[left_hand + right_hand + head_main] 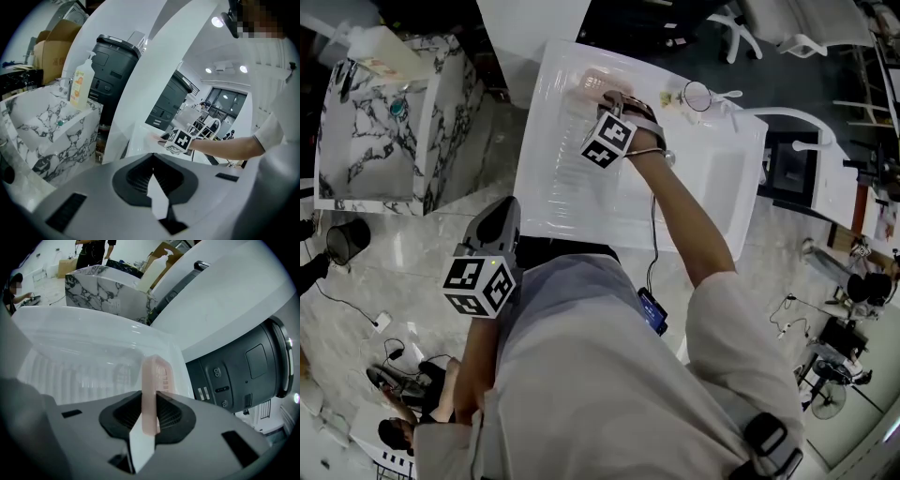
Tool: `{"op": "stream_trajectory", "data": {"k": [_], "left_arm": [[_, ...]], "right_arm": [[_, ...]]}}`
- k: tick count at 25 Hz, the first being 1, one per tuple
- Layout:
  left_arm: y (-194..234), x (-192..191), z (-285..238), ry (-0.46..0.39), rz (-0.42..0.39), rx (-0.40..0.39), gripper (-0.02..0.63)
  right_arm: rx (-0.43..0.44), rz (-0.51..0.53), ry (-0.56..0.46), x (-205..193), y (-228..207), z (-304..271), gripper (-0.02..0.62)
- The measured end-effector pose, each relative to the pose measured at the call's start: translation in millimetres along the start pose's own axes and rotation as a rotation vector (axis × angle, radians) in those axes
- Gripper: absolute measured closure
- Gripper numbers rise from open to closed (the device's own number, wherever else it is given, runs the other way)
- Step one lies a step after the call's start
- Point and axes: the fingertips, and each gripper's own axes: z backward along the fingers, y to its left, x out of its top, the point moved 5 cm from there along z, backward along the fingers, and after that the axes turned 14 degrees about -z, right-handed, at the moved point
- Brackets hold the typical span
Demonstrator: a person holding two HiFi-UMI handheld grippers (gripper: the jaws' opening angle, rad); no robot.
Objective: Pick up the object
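Over the white tray (pixel 712 178), your right tool (pixel 150 405) clamps the thin pink plastic piece (pixel 157 373) by its flat sides; it's probably light, stiff and slippery.

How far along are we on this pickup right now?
Done: the right hand-held gripper is at the far end of the white tray. In hand: the pink object sits between its jaws, which look closed on it. Left: lifting it clear; I can't tell it has left the tray yet. The left hand-held gripper is shut and empty.

A white ribbed tray (pixel 567 192) has a pink object (pixel 594 82) at its far end
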Motion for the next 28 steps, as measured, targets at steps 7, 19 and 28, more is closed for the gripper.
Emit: {"op": "stream_trajectory", "data": {"k": [7, 19, 28], "left_arm": [[0, 0, 2, -0.007, -0.009, -0.013, 0.604], [-1, 2, 1, -0.019, -0.042, -0.033, 0.604], [-2, -3, -1, 0.021, -0.102, -0.051, 0.604]], "right_arm": [[0.005, -0.021, 0.016, -6, 4, 8, 0.508], [0.011, -0.101, 0.004, -12, 5, 25, 0.508], [0.022, -0.175, -0.001, -15, 4, 37, 0.508]]}}
